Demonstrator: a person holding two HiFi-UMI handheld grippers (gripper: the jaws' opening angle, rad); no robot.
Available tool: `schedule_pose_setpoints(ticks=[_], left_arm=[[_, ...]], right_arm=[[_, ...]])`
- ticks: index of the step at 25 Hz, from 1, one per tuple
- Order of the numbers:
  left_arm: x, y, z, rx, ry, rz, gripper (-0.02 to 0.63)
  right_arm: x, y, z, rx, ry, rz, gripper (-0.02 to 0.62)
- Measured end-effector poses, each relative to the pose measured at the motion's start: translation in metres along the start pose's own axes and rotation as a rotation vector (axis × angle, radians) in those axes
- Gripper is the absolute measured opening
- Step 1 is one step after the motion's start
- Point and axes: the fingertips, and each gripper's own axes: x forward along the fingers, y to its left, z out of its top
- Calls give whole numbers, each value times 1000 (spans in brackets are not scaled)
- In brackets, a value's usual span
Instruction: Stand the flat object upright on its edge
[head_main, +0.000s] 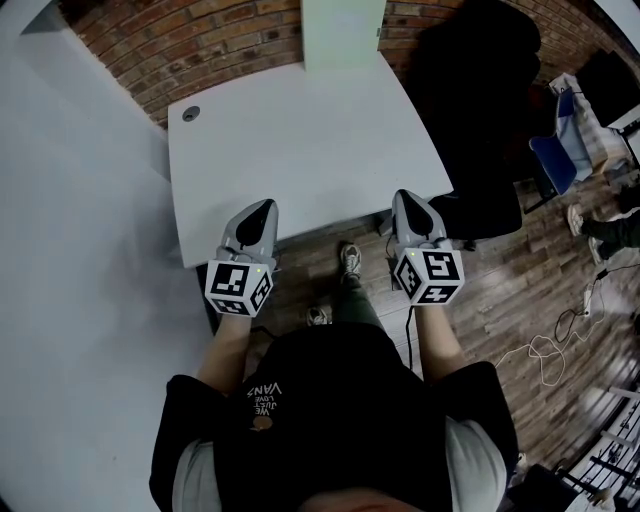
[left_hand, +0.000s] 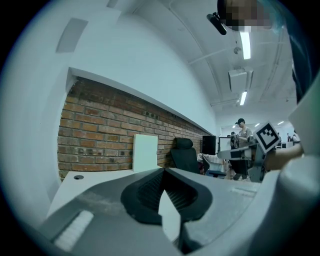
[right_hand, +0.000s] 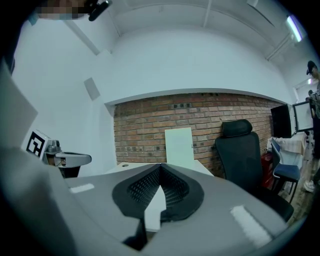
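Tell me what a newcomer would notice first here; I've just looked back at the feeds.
The pale flat panel stands upright at the far edge of the white table, in front of the brick wall. Nearer, the left gripper and right gripper hover at the table's near edge, jaws closed on nothing. A black office chair sits right of the table.

A white rectangular worktop (head_main: 300, 150) is standing on a dark wood-plank floor (head_main: 520, 290), its far edge backing onto a red brick wall (head_main: 200, 40). A pale, flat rectangular board (head_main: 343, 35) is standing upright on its edge at the far edge, toward the far right corner, facing the near edge. A small round grey grommet (head_main: 190, 113) is sitting near the far left corner.
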Motion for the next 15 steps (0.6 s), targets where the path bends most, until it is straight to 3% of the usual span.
schedule_pose_setpoints(ticks=[15], left_arm=[[-8, -10, -2, -8, 4, -4, -2]], right_arm=[[-12, 1, -3, 1, 8, -4, 0]])
